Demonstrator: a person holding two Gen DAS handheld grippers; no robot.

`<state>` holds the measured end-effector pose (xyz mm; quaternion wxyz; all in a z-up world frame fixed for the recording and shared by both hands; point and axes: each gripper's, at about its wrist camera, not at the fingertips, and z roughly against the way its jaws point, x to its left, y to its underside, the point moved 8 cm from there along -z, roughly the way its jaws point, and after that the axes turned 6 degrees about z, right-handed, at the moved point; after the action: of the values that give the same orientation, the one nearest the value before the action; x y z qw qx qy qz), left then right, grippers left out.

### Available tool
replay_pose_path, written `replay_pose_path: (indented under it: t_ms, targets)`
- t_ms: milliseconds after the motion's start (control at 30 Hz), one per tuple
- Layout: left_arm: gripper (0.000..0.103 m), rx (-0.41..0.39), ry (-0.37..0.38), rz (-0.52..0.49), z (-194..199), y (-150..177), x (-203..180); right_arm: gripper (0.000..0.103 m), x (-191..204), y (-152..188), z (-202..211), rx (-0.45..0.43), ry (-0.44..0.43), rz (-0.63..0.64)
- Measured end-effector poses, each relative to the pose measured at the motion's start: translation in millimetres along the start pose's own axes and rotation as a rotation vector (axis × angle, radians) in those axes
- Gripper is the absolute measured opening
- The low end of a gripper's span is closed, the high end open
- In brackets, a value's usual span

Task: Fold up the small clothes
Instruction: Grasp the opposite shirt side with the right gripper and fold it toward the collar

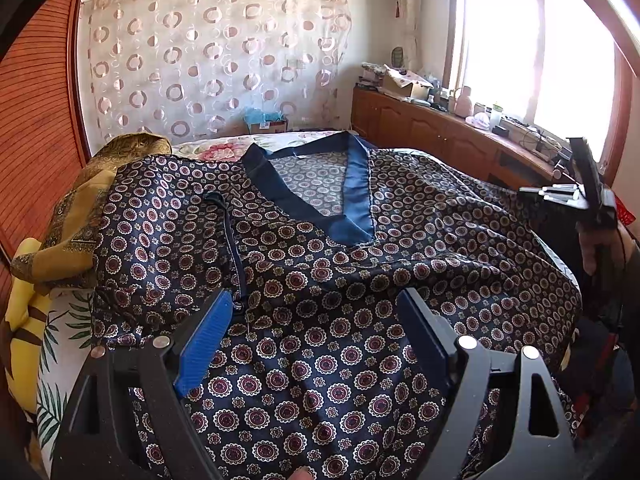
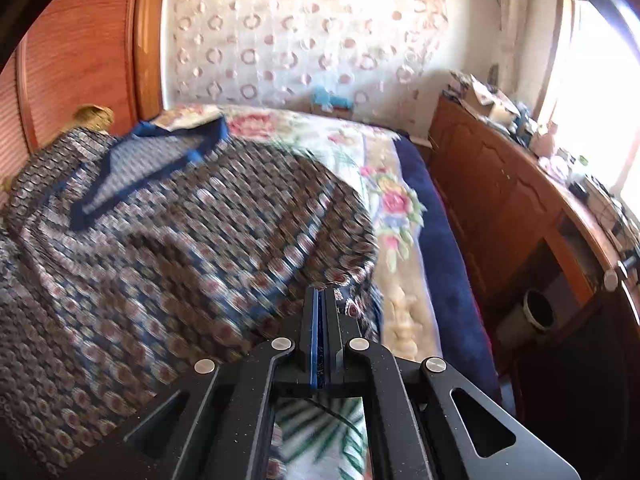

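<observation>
A dark navy patterned top [image 1: 320, 264] with a plain blue V-neck band [image 1: 352, 184] lies spread face up on the bed. My left gripper [image 1: 316, 312] is open, its blue-padded fingers hovering just over the lower middle of the top, empty. My right gripper [image 2: 320, 292] is shut, its tips at the right edge of the top [image 2: 180, 240]; whether cloth is pinched between them is unclear in the blurred view. It also shows in the left wrist view [image 1: 592, 200], at the top's right side.
The bed [image 2: 400, 200] has a floral sheet and a blue blanket along its right side. A yellow-brown garment [image 1: 80, 216] lies at the left by the wooden headboard [image 1: 36, 128]. A wooden cabinet [image 1: 440, 128] with clutter runs under the window at right.
</observation>
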<state>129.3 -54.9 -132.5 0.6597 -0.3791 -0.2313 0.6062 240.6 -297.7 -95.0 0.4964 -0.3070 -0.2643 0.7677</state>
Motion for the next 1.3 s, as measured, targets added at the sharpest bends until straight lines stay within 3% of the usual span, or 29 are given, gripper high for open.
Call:
replay_pose_path:
  t_ms: [233, 400, 533, 633, 700, 833, 900, 933, 1067, 1133, 1300]
  targets:
    - [0.085, 0.006, 0.003, 0.008, -3, 3, 0, 0.001, 60, -35, 20, -0.098, -0.114, 0.095]
    - [0.085, 0.006, 0.004, 0.010, -2, 5, 0, 0.001, 120, -24, 10, -0.066, -0.250, 0.157]
    - [0.085, 0.007, 0.004, 0.013, -1, 6, 2, 0.001, 131, -9, -2, -0.028, -0.281, 0.141]
    - [0.085, 0.011, 0.001, 0.015, -3, 7, 2, 0.002, 124, -8, -5, -0.024, -0.294, 0.122]
    - [0.085, 0.010, 0.006, 0.020, -3, 7, 2, 0.014, 117, -6, 0, -0.028, -0.307, 0.103]
    - [0.085, 0.014, 0.012, 0.017, -3, 9, -1, 0.026, 99, -18, 16, -0.071, -0.315, 0.047]
    - [0.085, 0.014, 0.016, 0.014, -3, 10, -2, 0.046, 83, -23, 22, -0.088, -0.282, 0.024]
    - [0.085, 0.011, 0.018, 0.012, -2, 10, -3, 0.049, 73, -23, 25, -0.093, -0.263, 0.017]
    - [0.085, 0.010, 0.027, 0.011, -1, 9, -6, 0.050, 42, -22, 19, -0.076, -0.187, -0.028]
    - [0.085, 0.015, 0.033, 0.007, -2, 10, -9, 0.050, 27, -13, 1, -0.020, -0.149, -0.068]
    - [0.085, 0.028, 0.041, -0.007, -5, 13, -15, 0.050, 4, 14, -43, 0.118, -0.159, -0.182]
